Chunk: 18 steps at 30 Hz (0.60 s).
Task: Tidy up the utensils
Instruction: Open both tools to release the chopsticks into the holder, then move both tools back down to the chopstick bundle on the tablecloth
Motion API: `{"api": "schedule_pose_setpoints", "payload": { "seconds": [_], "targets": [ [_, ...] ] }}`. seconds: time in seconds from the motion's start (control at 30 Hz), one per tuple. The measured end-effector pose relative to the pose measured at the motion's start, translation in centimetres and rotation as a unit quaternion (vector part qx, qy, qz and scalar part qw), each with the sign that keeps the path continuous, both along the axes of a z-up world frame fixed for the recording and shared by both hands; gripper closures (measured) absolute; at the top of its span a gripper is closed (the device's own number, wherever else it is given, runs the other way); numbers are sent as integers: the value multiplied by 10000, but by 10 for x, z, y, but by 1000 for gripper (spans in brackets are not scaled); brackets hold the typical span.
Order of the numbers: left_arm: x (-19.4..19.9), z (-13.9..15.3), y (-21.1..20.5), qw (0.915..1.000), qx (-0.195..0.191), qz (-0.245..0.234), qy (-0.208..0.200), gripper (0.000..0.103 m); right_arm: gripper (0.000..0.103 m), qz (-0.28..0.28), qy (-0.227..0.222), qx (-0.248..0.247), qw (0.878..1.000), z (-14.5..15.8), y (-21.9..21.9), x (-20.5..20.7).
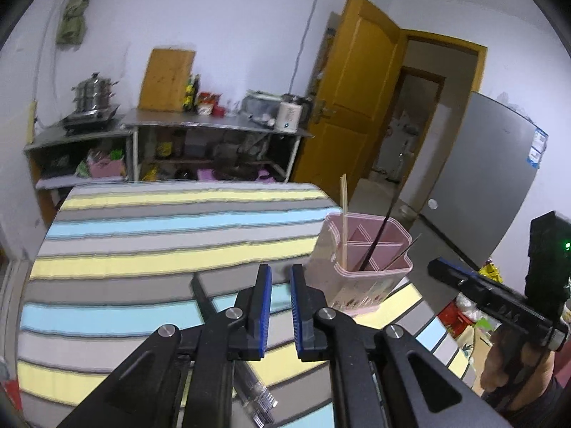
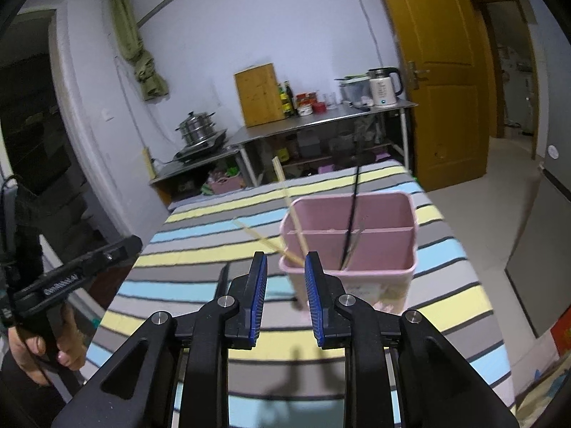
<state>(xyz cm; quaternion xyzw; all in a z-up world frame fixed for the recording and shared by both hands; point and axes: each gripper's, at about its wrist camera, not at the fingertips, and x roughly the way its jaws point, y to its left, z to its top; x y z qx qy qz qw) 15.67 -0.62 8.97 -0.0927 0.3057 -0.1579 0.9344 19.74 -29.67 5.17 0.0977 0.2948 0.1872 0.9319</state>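
A pink utensil holder [image 1: 360, 267] stands on a table covered with a striped cloth [image 1: 160, 221]. In the left wrist view it is right of centre, close to the cloth's right edge. In the right wrist view it fills the middle of the frame, just beyond the fingertips. Inner walls split it into compartments. Pale wooden chopsticks [image 2: 285, 192] lean out of its left end, and one of them tilts low over the rim toward the left. Black chopsticks [image 2: 353, 221] rise from a middle compartment. The left gripper [image 1: 280, 271] sits at the bottom centre of its own view, over bare cloth to the left of the holder. Its blue pads are drawn nearly together, with only a narrow gap and nothing between them. The right gripper [image 2: 285, 256] points at the holder's left end. Its pads are spread apart and grasp nothing, and the low wooden chopstick crosses just past their tips. A hand [image 2: 43, 339] grips the left gripper's handle at the lower left of the right wrist view. At the far right of the other view, another hand [image 1: 506, 356] holds the right one. Behind the table, a steel pot [image 1: 92, 92], a wooden cutting board [image 1: 166, 78] and a kettle [image 2: 383, 87] stand on metal counters. A yellow door [image 1: 353, 100] is open at the right.
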Motion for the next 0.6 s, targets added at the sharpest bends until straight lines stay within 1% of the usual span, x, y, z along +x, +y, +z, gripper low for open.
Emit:
{"api": "schedule_pose_setpoints", "payload": {
  "seconds": [0.13,0.33,0.47,0.6],
  "targets": [
    [-8,-24,16,9995,-21,187,258,93,80,189,102,21,9998,-11,13,-4],
    [-12,-56,30,9975,-22,339,624,93,80,441,291,-180,9984,-30,34,-9],
    [-11,-76,32,9957,-22,396,836,84,81,597,433,-234,9970,-42,45,-10],
    [-4,-95,32,9934,-13,446,1056,82,81,705,565,-300,9955,-53,52,-8]
  ]
}}
